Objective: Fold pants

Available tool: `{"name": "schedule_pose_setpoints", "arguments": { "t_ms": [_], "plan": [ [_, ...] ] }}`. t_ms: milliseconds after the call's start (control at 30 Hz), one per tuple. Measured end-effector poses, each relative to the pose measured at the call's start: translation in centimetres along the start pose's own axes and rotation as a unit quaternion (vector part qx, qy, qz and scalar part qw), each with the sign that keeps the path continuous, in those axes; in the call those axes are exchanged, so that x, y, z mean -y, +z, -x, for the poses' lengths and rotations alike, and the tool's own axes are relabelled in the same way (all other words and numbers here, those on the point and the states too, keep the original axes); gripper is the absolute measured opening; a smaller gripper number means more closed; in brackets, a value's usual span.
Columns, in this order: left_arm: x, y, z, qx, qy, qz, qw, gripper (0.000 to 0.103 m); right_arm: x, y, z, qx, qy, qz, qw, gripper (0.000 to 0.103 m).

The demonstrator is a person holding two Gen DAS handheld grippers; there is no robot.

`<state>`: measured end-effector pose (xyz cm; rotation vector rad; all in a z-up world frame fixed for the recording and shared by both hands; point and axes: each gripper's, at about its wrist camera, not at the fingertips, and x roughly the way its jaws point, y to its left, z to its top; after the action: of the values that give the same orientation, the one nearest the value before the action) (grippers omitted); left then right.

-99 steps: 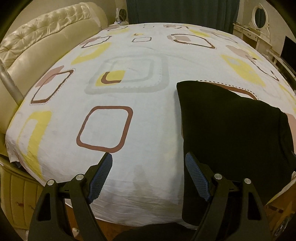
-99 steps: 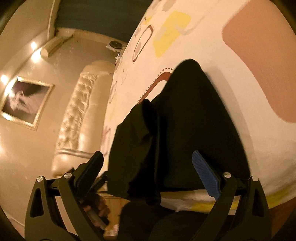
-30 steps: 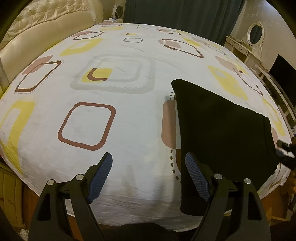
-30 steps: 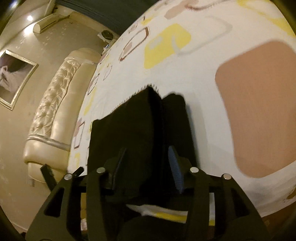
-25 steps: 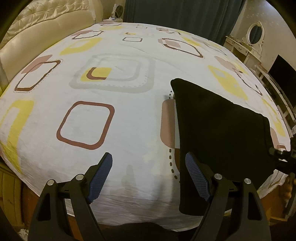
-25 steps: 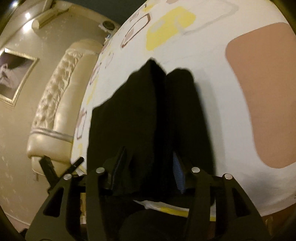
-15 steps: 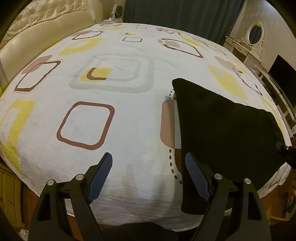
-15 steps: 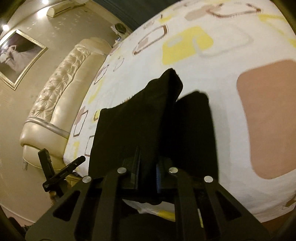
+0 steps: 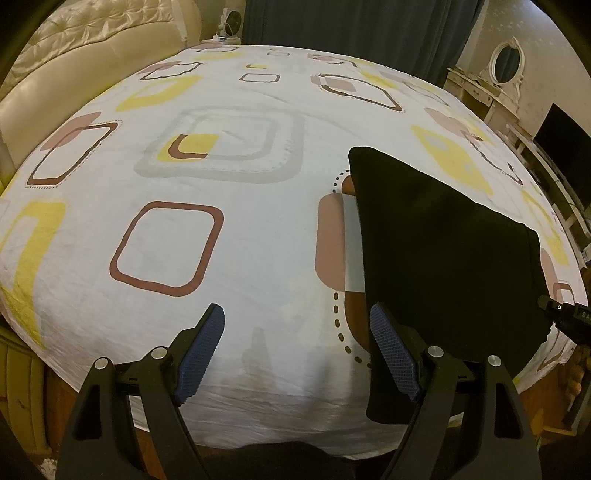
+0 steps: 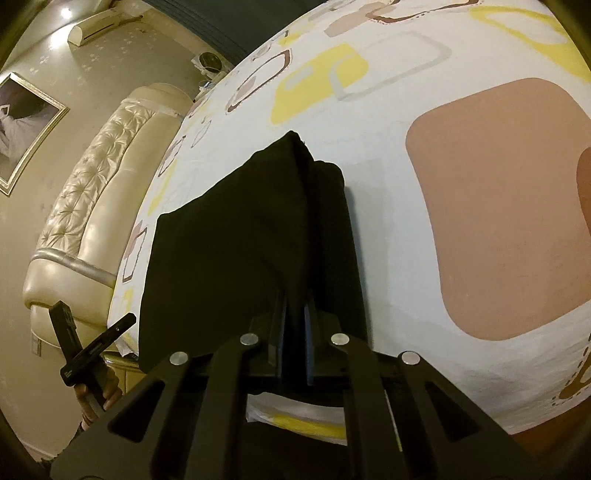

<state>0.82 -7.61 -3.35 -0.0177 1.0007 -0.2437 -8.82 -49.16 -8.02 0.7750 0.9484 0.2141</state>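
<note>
The black pants [image 9: 443, 251] lie folded lengthwise on the patterned bedsheet [image 9: 236, 236] at the bed's near right, one end hanging over the front edge. My left gripper [image 9: 297, 350] is open and empty above the sheet, just left of the pants. My right gripper [image 10: 294, 328] is shut on the pants [image 10: 229, 236], pinching a raised fold at their near edge. Its tip shows in the left wrist view [image 9: 565, 314] at the pants' right edge.
A cream tufted headboard [image 9: 74, 48] runs along the left of the bed. Dark curtains [image 9: 351, 29] hang behind it. A white dresser with an oval mirror [image 9: 506, 62] and a dark screen [image 9: 561, 147] stand at the right.
My right gripper closed from open onto the pants' edge and lifted a fold of them. The left gripper stayed open and almost still.
</note>
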Motion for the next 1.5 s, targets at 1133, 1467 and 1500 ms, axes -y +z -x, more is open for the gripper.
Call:
{"name": "schedule_pose_setpoints", "arguments": {
  "t_ms": [1133, 1467, 1500],
  "plan": [
    [0.8, -0.3, -0.9, -0.045, -0.115, 0.002, 0.9923, 0.080, 3.9, -0.4, 2.6, 0.019, 0.001, -0.057, 0.998, 0.059],
    [-0.5, 0.0, -2.8, -0.090, -0.254, 0.053, 0.9615, 0.084, 5.4, -0.9, 2.4, 0.013, 0.054, -0.100, 0.993, 0.070],
    [-0.3, -0.1, -3.0, -0.093, -0.263, 0.051, 0.9590, 0.084, 5.2, -0.9, 1.8, 0.008, 0.060, -0.098, 0.993, 0.070]
  ]
}}
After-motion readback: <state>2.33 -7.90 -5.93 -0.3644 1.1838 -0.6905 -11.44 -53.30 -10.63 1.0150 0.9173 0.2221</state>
